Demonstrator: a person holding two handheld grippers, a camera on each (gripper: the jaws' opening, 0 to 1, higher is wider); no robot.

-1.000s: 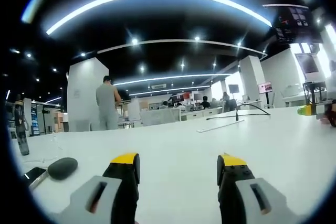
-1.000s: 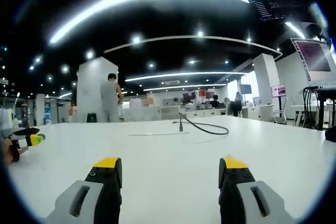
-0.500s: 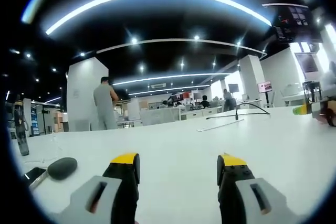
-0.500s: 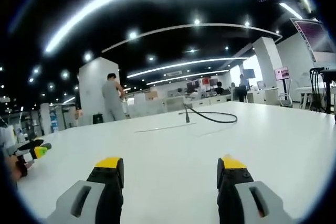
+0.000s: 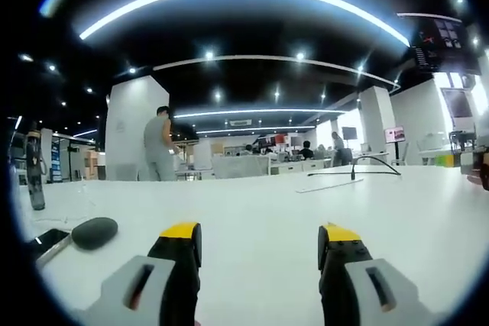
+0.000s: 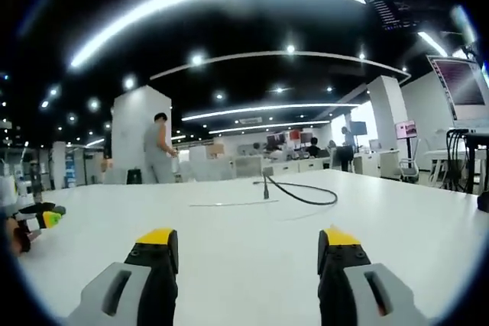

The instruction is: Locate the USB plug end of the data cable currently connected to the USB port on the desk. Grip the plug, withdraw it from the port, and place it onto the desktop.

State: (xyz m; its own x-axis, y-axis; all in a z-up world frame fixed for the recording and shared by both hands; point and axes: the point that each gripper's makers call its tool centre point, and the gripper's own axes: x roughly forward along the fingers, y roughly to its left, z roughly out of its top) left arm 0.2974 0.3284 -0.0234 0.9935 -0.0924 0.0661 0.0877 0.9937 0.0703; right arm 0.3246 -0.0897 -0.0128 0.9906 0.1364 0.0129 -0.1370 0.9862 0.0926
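Right gripper view: right hand-held gripper (image 6: 246, 253) is hovering with jaws spread over a broad white counter (image 6: 252, 234) in a dim open office; beyond, a thin black data cable (image 6: 302, 192) is looping, its plug (image 6: 265, 186) standing upright.

Left hand-held gripper (image 5: 260, 250) is gaping too.

White desk (image 6: 244, 234) is the landmark. A wide bare stretch of desk runs from the right gripper (image 6: 244, 253), jaws apart, up to the black cable (image 6: 302, 191) standing mid-desk, with nothing between. A thin pale strip (image 6: 223, 204) lies just left of the cable. At the desk's left edge sit a dark oval object (image 5: 95, 232), a phone (image 5: 50, 243) and a bottle (image 5: 34, 181), possibly with thin wires beside them. The desk ahead of the left gripper (image 5: 260, 253) is bare.
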